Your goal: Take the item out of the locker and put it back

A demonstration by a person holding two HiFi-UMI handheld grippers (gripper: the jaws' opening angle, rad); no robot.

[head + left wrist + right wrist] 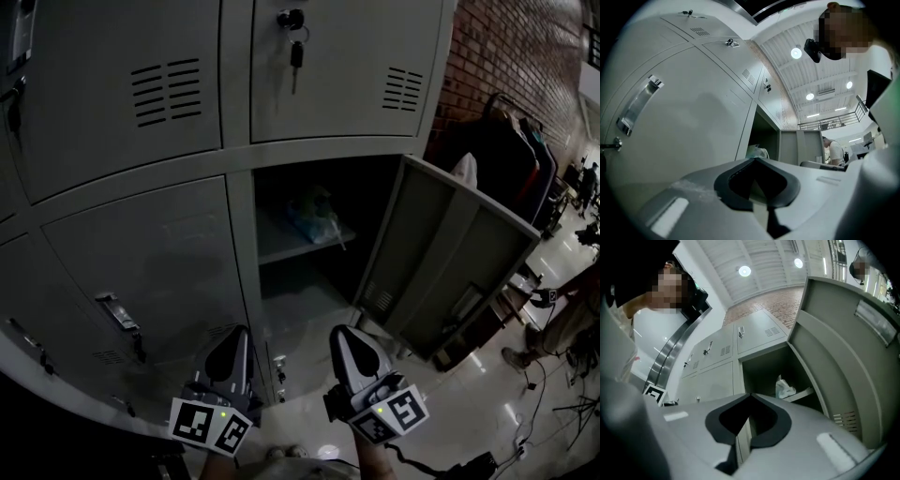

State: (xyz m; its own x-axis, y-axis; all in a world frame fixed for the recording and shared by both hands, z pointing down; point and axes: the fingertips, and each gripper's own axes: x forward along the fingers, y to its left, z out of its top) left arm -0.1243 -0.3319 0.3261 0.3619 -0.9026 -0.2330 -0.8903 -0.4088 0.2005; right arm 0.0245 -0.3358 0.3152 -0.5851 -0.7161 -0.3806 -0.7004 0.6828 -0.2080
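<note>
The item is a pale crumpled plastic bag point(315, 216) lying on the shelf inside the open locker point(281, 246). It also shows as the bag point(757, 151) in the left gripper view and the bag point(784, 387) in the right gripper view. My left gripper point(238, 332) hovers low in front of the shut locker to the left of the opening. My right gripper point(341, 332) hangs below the opening, well short of the bag. Both have their jaws together with nothing between them, as the left gripper point(756, 159) and right gripper point(750, 394) show in their own views.
The locker door point(452, 251) swings out to the right of the opening. A key point(295, 52) hangs in the lock of the locker above. A brick wall point(511, 56), a rack of dark clothes point(506, 155) and a person point(562, 323) are at the right.
</note>
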